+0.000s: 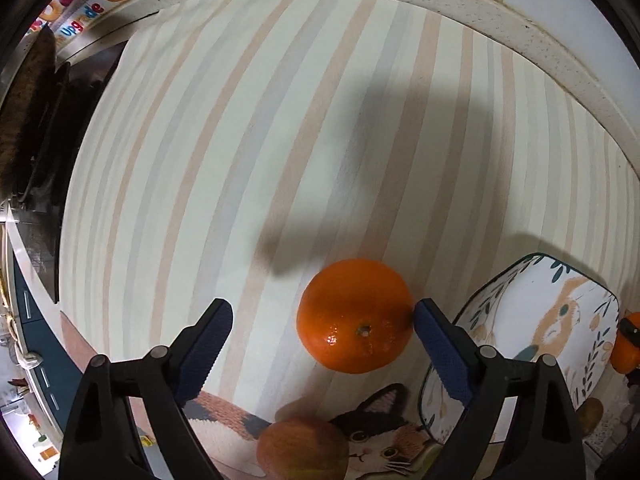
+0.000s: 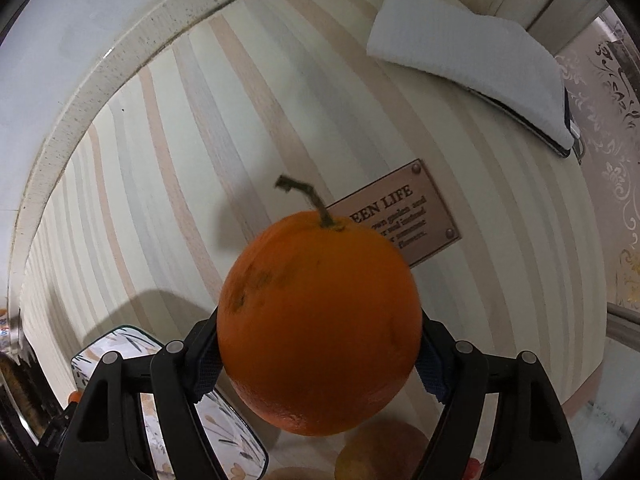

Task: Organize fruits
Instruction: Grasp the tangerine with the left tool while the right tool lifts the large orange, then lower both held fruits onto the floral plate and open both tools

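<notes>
Stemmed orange (image 2: 320, 324) between right gripper (image 2: 320, 360) pads, open striped mat (image 2: 160, 180) beyond.

We see even, moderately bright light; a soft dark shadow crosses the pastel striped wooden tabletop (image 1: 280, 120), small glints spot the round orange tangerine (image 1: 355, 316), and fisheye edges bend and darken.

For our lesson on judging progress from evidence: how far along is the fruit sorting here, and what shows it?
Done: nothing clearly; the patterned tray shows no fruit on the part in view. In hand: the right tool is shut on a stemmed orange, lifted above the striped mat. The left tool is open around a second orange, one finger touching it. Left: that orange and an apple near the bottom edge.
</notes>
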Demonstrator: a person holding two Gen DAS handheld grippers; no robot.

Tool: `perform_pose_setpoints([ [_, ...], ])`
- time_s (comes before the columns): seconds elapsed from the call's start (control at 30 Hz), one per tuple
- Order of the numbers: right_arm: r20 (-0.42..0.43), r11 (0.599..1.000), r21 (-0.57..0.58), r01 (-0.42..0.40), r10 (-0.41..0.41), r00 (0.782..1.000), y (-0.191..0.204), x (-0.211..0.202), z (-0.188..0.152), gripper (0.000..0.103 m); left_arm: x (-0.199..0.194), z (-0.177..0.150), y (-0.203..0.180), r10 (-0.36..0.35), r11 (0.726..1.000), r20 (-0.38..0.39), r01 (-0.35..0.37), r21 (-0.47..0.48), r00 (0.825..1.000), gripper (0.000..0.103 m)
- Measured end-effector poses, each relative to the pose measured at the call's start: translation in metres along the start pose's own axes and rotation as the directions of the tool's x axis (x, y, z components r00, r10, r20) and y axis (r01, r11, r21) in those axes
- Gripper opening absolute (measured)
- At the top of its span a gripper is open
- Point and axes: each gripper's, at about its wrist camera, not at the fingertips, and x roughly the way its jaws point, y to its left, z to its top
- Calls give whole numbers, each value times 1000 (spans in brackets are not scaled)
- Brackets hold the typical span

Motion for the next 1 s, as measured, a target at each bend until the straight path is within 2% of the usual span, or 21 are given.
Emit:
perform_pose_setpoints([
  [0.13,2,1000,7,9,-9,1000,-1,5,4,81,6,-2,-1,-25,1000,-1,25,15,1000,83],
  [0.27,-1,1000,6,16,-16,1000,-4,3,7,80,13,-5,3,-93,996,-9,93,-2,996,62],
  [0.5,30,1000,-22,6,-6,1000,-10,-2,11,79,7,-17,1,-82,997,42,82,-3,996,61],
  [0.8,74,996,-84,-7,14,997,-13,-19,-6,78,-42,-31,-15,-113,993,122,109,35,986,61],
  [0.9,85,989,-137,-47,59,995,-6,-38,-18,78,-64,-43,-32,-164,985,141,154,78,976,61],
  [1.0,98,973,-215,-79,102,990,11,-58,-36,78,-72,-47,-64,-239,965,110,224,133,965,61],
])
